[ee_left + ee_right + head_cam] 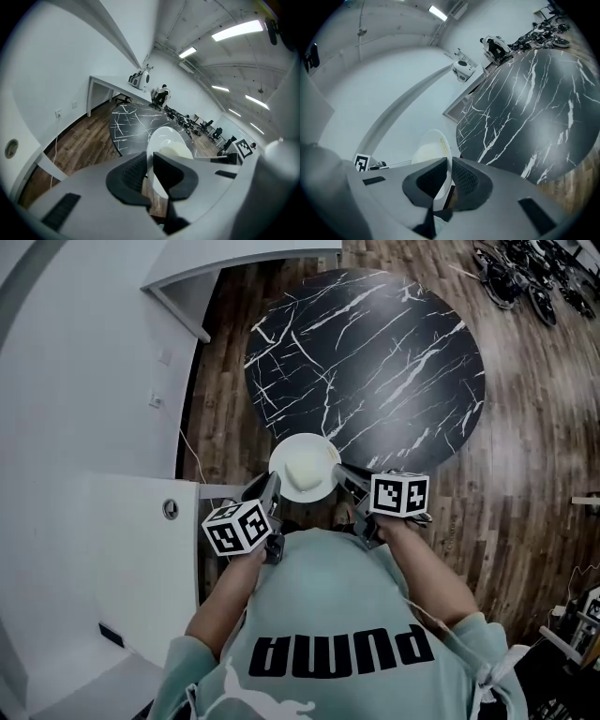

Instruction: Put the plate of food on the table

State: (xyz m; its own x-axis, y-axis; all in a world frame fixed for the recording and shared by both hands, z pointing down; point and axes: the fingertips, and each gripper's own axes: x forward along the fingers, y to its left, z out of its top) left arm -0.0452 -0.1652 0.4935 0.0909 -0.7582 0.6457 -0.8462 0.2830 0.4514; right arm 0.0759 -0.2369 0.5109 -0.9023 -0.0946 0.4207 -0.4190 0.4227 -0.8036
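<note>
A white plate (pixel 305 467) with a pale mound of food (pixel 307 466) hangs in the air just at the near edge of the round black marble table (pixel 375 362). My left gripper (pixel 273 486) is shut on the plate's left rim and my right gripper (pixel 341 474) is shut on its right rim. In the left gripper view the plate (pixel 165 140) rises between the dark pads, with the food (pixel 176 151) on it. The right gripper view shows the plate's rim (pixel 440 154) pinched between its jaws, with the table (pixel 534 112) beyond.
A white cabinet (pixel 122 549) stands to my left and a white desk (pixel 234 268) at the far left of the table. Dark equipment (pixel 534 277) lies on the wooden floor (pixel 525 456) at the far right.
</note>
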